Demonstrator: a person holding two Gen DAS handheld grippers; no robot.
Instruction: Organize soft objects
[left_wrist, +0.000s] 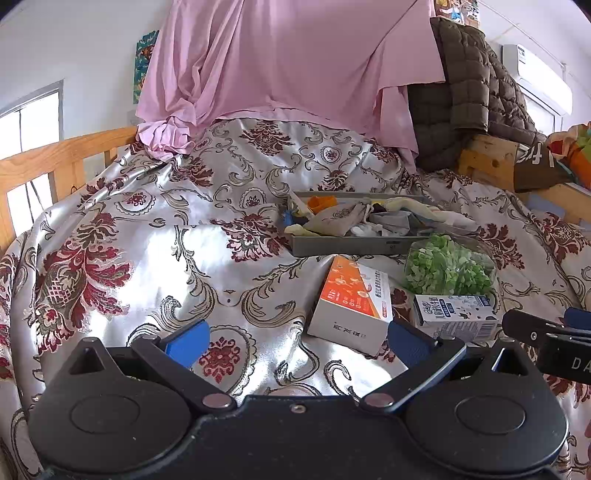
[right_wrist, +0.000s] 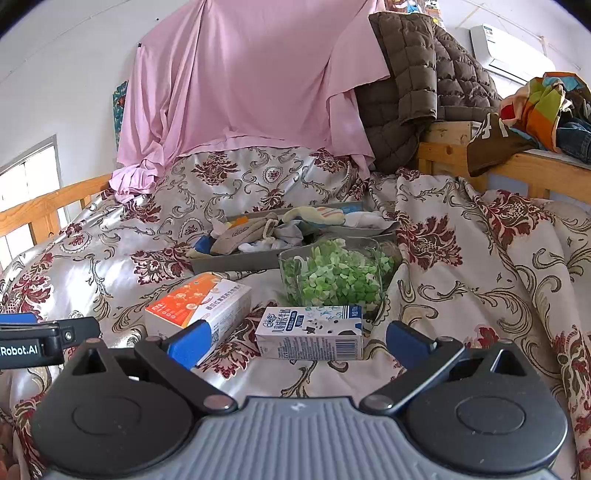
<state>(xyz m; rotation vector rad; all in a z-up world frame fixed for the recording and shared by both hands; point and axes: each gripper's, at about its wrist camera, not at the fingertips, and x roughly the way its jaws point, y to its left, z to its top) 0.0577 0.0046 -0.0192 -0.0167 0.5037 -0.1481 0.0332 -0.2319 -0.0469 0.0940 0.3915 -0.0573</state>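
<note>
Tools (left_wrist: 295, 341) (right_wrist: 295, 341) two (both spread), one tray (left_wrist: 343, 246), two boxes (left_wrist: 351, 302) (right_wrist: 314, 334)

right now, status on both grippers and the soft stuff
Left gripper open, empty. Right gripper open, empty. Soft items piled in grey tray. Orange box, milk carton, green-filled jar sit between grippers and tray.

1. Orange-white box (right_wrist: 197, 308) on floral bedspread (right_wrist: 461, 295), ahead-left of right claw.
2. Milk carton (right_wrist: 310, 334) dead ahead, lying flat.
3. Clear container (right_wrist: 332, 275) beyond it, green bits inside, probably foam.
4. Brown quilted jacket (right_wrist: 424, 85) far back-right.
</note>
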